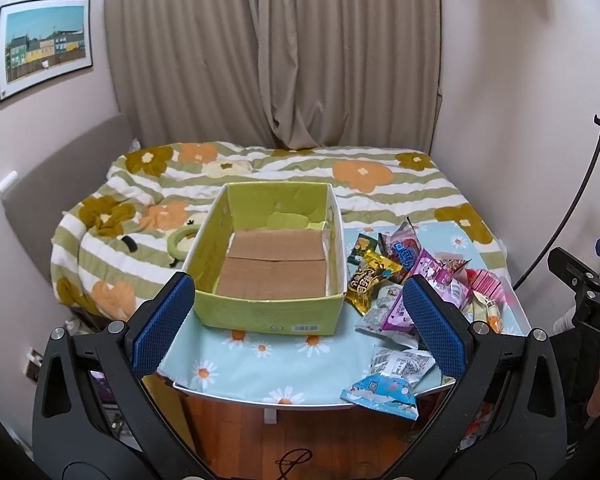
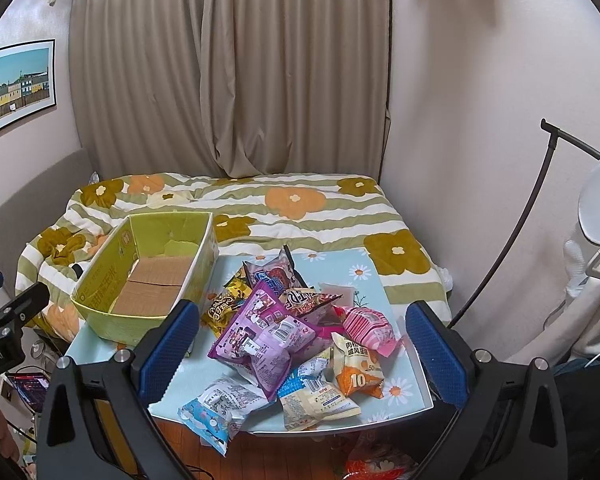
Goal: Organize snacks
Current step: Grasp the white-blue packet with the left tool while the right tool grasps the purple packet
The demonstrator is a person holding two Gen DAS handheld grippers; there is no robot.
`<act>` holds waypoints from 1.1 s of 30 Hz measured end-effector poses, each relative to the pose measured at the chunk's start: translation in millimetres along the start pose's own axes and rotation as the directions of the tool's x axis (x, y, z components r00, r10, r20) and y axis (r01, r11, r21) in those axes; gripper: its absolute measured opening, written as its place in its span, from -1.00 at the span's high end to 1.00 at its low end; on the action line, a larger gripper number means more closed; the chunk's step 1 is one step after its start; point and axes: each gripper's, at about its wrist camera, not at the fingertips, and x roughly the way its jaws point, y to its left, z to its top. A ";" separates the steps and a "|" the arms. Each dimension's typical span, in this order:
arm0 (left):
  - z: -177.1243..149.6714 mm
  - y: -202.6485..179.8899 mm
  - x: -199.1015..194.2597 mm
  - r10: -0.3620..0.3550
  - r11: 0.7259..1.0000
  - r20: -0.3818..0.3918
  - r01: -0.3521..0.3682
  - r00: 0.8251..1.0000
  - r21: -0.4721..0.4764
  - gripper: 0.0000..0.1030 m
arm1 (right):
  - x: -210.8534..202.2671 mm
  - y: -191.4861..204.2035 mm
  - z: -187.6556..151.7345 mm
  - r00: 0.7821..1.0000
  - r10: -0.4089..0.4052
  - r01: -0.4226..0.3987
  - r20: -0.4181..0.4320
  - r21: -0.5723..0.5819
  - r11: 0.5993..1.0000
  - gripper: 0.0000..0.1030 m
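Both tongs gape wide and hold nothing: the left gripper (image 1: 298,312) hangs before the box (image 1: 276,256), the right gripper (image 2: 302,340) over the snack heap (image 2: 292,340). The box's long axis runs near to far, on the table's (image 2: 380,280) left; snacks lie to its right.

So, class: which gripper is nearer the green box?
Left. The left gripper faces the green box directly; the right gripper sits off to its right, over the snack pile.
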 end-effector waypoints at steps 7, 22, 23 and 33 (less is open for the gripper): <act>5.9 2.7 0.5 -0.027 1.000 -0.023 0.027 0.999 0.001 -0.99 | -2.0 0.0 -2.4 1.000 0.005 -0.005 -0.005 -0.003 1.000 -0.99; -42.6 -37.1 94.5 -0.233 0.964 -0.316 0.262 0.920 0.052 -0.99 | 64.0 -14.2 -10.1 0.980 0.157 -0.181 -0.121 -0.228 0.957 -0.99; -50.1 -44.0 105.9 -0.238 0.961 -0.350 0.271 0.906 0.047 -0.99 | 72.8 -15.2 -11.8 0.975 0.174 -0.203 -0.135 -0.245 0.948 -0.99; -122.9 -98.9 189.1 -0.263 0.939 -0.550 0.340 0.792 0.041 -0.99 | 168.3 -9.9 -35.6 0.886 0.334 -0.441 -0.323 -0.357 0.824 -0.99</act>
